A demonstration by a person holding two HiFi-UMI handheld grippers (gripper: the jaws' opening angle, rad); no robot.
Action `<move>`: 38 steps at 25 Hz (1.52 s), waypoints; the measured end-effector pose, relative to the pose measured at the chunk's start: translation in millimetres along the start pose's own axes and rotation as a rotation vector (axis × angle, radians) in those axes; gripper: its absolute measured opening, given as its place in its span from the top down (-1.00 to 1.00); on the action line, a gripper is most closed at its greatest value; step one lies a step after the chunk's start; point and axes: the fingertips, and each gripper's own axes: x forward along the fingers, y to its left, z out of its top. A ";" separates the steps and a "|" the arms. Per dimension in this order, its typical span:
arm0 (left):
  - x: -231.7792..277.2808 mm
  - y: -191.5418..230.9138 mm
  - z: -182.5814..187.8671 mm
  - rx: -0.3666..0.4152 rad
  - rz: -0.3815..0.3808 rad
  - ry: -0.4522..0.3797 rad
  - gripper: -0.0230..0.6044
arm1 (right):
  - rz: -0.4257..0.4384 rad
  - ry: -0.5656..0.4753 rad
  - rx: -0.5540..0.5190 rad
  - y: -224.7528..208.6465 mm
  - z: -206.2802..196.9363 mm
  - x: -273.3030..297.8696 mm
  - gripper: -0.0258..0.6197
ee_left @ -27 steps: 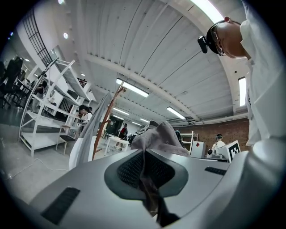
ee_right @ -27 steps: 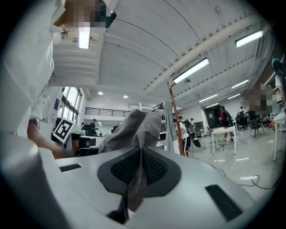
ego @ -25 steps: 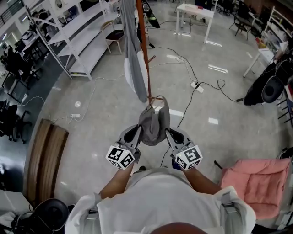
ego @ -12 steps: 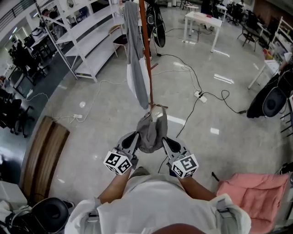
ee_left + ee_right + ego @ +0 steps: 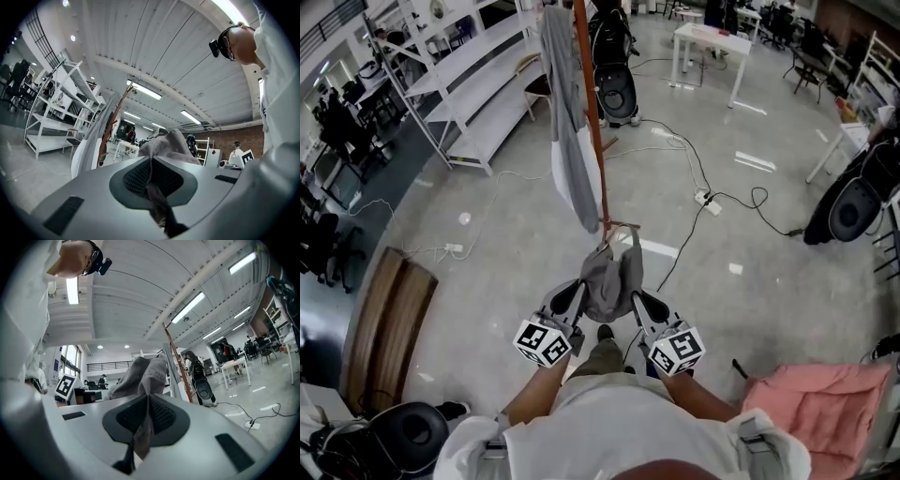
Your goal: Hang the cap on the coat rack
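In the head view, a soft grey fabric cap (image 5: 614, 274) is held up between the left gripper (image 5: 573, 293) and the right gripper (image 5: 641, 302), one at each side of it. It hangs crumpled and limp. Its thin strap loop at the top lies just at a short side peg of the coat rack (image 5: 591, 112), a slim reddish-brown pole. Whether the loop touches the peg cannot be told. A long grey and white garment (image 5: 565, 141) is draped down the pole. A glossy pale floor (image 5: 487, 216) is seen below, crossed by thin cables (image 5: 680, 159). White metal shelving (image 5: 459, 84), a white desk (image 5: 712, 37), a curved wooden bench (image 5: 389, 323) and a quilted pink cloth (image 5: 820, 394) stand around.

In the left gripper view, the smooth grey jaws of the left gripper (image 5: 150, 180) are seen pressed together on a fold of the cap (image 5: 168, 145). The fabric is pinched between the dark ribbed pads, and a frayed edge trails out below. The coat rack (image 5: 112, 126) and the garment (image 5: 86, 152) rise just behind, and their upper ends, cut off in the head view, are shown here.

In the right gripper view, the jaws of the right gripper (image 5: 147, 416) are likewise clamped on a fold of the cap (image 5: 143, 373). The cloth bunches up above the ribbed pads. The coat rack (image 5: 178, 366) slants up just to the right of it.
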 end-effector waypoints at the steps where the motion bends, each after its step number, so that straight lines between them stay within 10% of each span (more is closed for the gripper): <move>1: 7.2 4.5 -2.4 -0.009 -0.003 0.002 0.84 | -0.007 0.005 0.001 -6.9 -0.8 4.4 0.83; 24: 201.2 141.0 58.0 -0.033 -0.143 -0.086 0.84 | -0.097 -0.045 -0.110 -157.7 61.3 192.1 0.83; 38: 303.1 214.0 88.5 0.000 0.006 -0.112 0.84 | 0.060 -0.047 -0.113 -244.5 89.2 308.7 0.83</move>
